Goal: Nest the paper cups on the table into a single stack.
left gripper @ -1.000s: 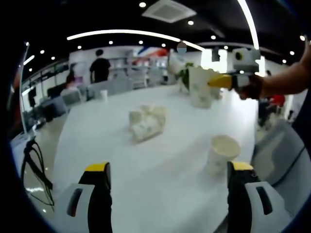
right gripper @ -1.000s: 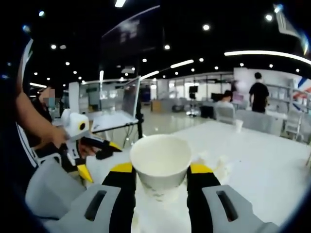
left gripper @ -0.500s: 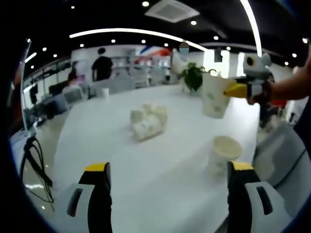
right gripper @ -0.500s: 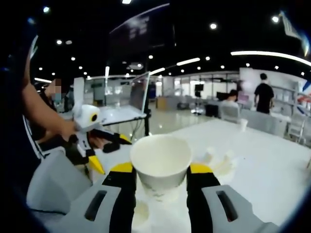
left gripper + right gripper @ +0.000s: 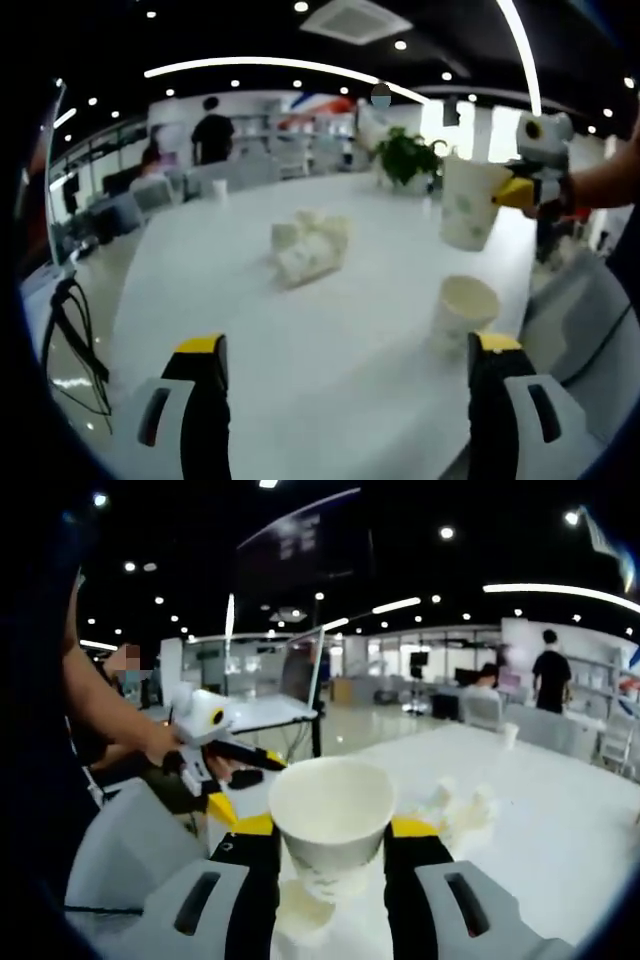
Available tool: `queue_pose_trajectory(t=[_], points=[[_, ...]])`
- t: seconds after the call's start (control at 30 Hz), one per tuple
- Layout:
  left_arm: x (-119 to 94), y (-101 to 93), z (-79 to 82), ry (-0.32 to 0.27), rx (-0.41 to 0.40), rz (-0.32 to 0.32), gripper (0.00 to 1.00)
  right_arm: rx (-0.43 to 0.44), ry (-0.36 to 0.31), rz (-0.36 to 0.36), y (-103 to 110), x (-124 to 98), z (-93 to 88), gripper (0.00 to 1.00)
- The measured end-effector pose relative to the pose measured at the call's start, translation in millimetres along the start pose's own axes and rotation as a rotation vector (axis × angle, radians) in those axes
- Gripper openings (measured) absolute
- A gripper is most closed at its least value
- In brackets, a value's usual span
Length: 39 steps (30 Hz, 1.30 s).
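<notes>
A big open office with ceiling spotlights is stretching behind a wide white tabletop (image 5: 200, 270). At the centre of the left gripper view a loose heap of white paper cups (image 5: 310, 245) is lying on its side, and at lower right a single white paper cup (image 5: 462, 312) is standing upright, mouth up. The left claw (image 5: 345, 350) is hovering low at the bottom edge, jaws spread wide and gripping nothing. Upper right, the right claw (image 5: 505, 195) is clamping a speckled white paper cup (image 5: 468, 203) in the air above the upright one. In the right gripper view that held cup (image 5: 332, 815) is sitting pinched between the jaws, centre frame.
</notes>
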<state>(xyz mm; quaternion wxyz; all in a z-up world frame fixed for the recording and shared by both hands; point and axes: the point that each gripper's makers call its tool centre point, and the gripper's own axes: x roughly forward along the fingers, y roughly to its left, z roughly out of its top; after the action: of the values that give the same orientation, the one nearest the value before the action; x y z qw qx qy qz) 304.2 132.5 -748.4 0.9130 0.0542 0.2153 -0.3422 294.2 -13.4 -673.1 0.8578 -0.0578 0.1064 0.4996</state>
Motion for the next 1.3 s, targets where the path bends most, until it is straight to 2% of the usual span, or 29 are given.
queue_pose_trajectory(t=[0.57,1.3], points=[[0.4,-0.5,-2.2,0.012,-0.001,-0.006,0.98,-0.018,0.003,0.049,24.0,-7.3,-1.6,0.38],[0.7,-0.4,-4.7,0.020,-0.002,-0.010,0.98,0.001,-0.018,0.061,34.6,-11.9,4.0,0.38]])
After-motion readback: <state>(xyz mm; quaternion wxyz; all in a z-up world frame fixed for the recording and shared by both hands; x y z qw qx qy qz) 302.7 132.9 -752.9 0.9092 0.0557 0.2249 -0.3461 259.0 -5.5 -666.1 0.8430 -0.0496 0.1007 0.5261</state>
